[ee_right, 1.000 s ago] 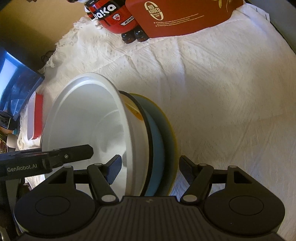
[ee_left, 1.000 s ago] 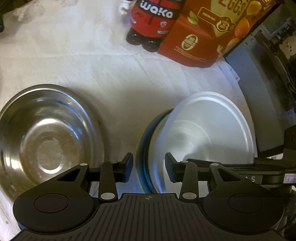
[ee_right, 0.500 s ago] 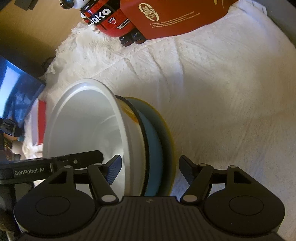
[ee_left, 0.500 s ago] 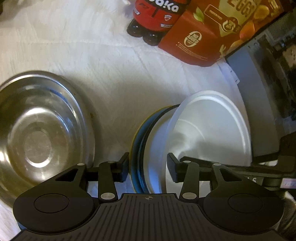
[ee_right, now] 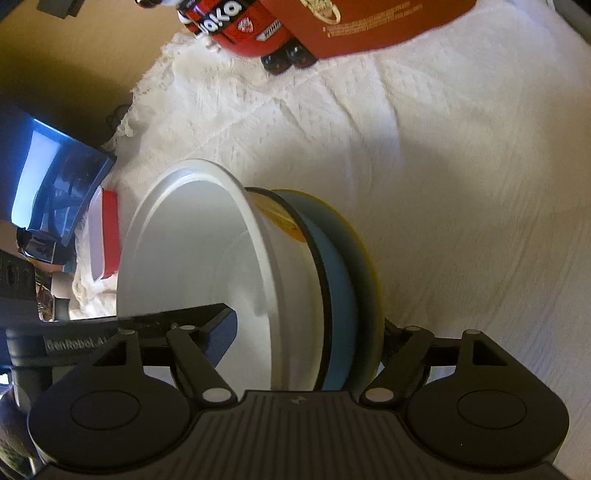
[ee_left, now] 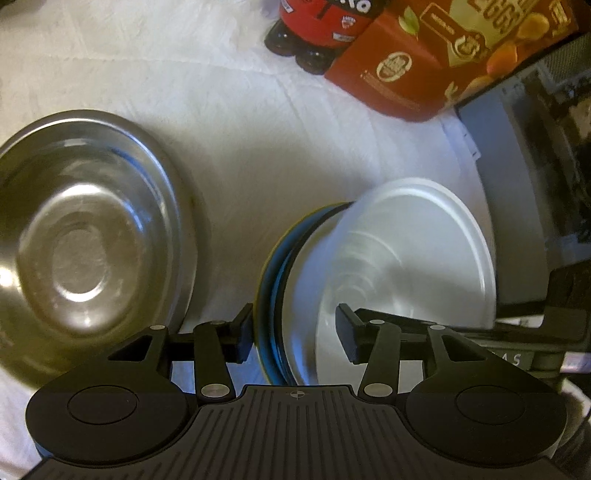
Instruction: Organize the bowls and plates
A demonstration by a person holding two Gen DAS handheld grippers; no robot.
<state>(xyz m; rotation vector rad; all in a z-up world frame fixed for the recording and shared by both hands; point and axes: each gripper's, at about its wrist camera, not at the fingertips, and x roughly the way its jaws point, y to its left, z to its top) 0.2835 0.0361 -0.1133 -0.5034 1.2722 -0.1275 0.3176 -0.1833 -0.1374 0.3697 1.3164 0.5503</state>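
Observation:
A stack of dishes stands on edge over the white cloth: a white bowl, a black-rimmed white dish, a blue plate and a yellow plate. My left gripper straddles the stack's rim from one side, one finger outside the yellow plate, one inside the white bowl. My right gripper straddles it from the opposite side in the same way. Both are shut on the stack. The white bowl also shows in the right wrist view. A steel bowl sits upright to the left.
A red bottle and a red carton stand at the back of the cloth. A red-lidded container and a blue screen lie past the left edge of the cloth. A dark cabinet is at the right.
Both grippers have pushed further onto the stack and closed on it. The stack has tipped more upright and risen off the cloth. The steel bowl has not moved.

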